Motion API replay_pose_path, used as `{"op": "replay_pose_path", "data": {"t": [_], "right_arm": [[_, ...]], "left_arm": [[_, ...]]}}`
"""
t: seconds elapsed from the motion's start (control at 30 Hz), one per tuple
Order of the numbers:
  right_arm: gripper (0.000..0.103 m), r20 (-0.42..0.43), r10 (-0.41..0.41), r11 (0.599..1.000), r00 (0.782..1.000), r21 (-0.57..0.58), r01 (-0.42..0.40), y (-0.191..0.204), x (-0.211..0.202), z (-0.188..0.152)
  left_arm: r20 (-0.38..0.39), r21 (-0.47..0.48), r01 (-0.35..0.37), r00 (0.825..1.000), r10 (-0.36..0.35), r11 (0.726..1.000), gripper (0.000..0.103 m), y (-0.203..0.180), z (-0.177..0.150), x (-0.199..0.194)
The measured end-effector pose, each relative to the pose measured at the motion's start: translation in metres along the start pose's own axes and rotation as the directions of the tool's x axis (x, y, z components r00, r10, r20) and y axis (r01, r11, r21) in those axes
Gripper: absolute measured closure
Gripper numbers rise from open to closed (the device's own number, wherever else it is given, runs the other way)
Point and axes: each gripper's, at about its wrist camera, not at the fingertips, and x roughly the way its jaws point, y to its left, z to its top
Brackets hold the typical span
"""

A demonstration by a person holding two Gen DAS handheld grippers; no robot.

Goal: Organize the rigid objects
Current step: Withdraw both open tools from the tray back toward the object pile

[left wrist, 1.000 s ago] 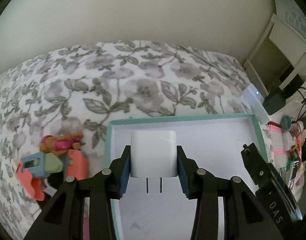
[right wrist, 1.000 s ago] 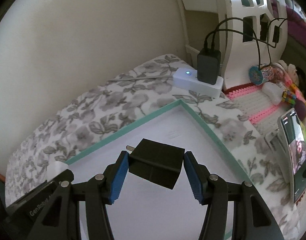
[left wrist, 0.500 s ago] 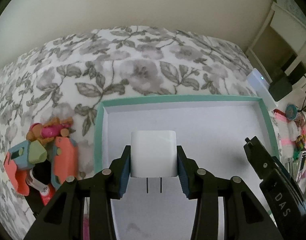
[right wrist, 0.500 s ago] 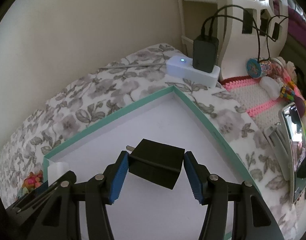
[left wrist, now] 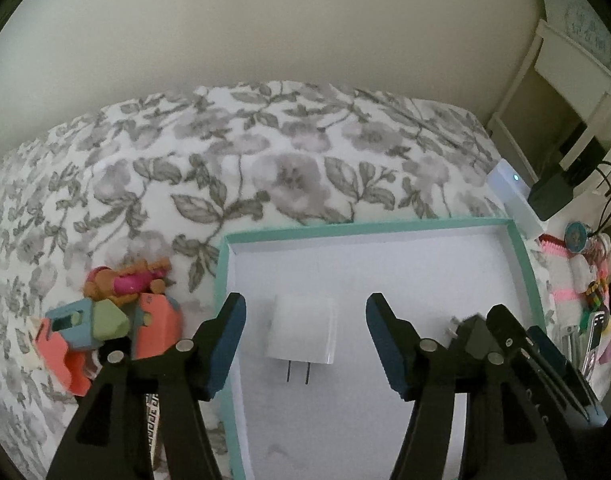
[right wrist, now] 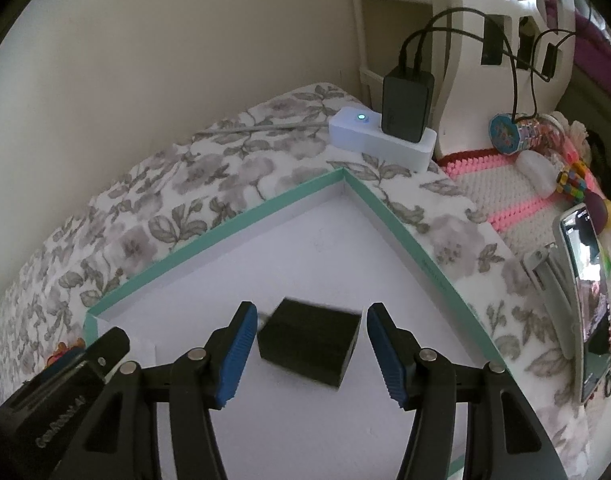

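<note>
A white plug charger [left wrist: 301, 328] lies prongs toward me on the white floor of a shallow box with a teal rim [left wrist: 369, 227]. My left gripper [left wrist: 305, 304] straddles it, its jaws opening, both blue pads well clear of the charger. In the right wrist view a black plug charger [right wrist: 309, 344] sits low over the same box [right wrist: 209, 240], slightly blurred. My right gripper [right wrist: 307, 320] stands around it with thin gaps at both pads. The left wrist view shows that black charger [left wrist: 469, 332] at its right edge.
The box rests on a grey floral bedspread [left wrist: 265, 160]. A heap of colourful toys [left wrist: 105, 320] lies left of the box. Behind its far right corner stand a white power strip [right wrist: 381, 140] with a black adapter [right wrist: 405, 104]. A phone [right wrist: 585, 292] and a pink crochet mat [right wrist: 505, 188] lie at the right.
The left jaws have spread apart and the white charger has dropped from them onto the box floor. The black charger has sunk and levelled between the right pads, which have parted slightly.
</note>
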Motion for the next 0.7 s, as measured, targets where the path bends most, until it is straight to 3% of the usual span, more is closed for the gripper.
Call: {"op": "replay_pose_path", "data": {"t": [0.13, 0.17, 0.23, 0.4, 0.53, 0.7], "right_arm": [[0.038, -0.010, 0.006, 1.000, 1.000, 0.003, -0.006, 0.000, -0.002, 0.002], [0.034, -0.009, 0.010, 1.000, 1.000, 0.005, -0.010, 0.000, -0.003, 0.003], [0.028, 0.002, 0.017, 1.000, 1.000, 0.008, -0.017, 0.001, -0.007, 0.004], [0.017, 0.010, 0.041, 0.999, 0.999, -0.002, -0.041, 0.004, -0.011, 0.007], [0.000, 0.012, 0.045, 0.999, 0.999, -0.021, -0.045, 0.007, -0.011, 0.006], [0.000, 0.021, 0.059, 0.997, 0.998, -0.045, -0.058, 0.011, -0.011, 0.006]], "left_arm": [[0.017, -0.001, -0.026, 1.000, 0.026, 1.000, 0.035, 0.003, 0.003, -0.006], [0.022, -0.007, -0.031, 0.999, 0.031, 0.999, 0.033, 0.005, 0.004, -0.008], [0.032, -0.022, -0.042, 0.999, 0.042, 0.999, 0.019, 0.009, 0.006, -0.010], [0.041, -0.054, -0.075, 0.996, 0.077, 0.996, 0.013, 0.020, 0.006, -0.010], [0.039, -0.074, -0.093, 0.995, 0.096, 0.993, 0.009, 0.030, 0.005, -0.006], [0.037, -0.102, -0.102, 0.994, 0.107, 0.990, 0.006, 0.040, 0.004, -0.003]]}}
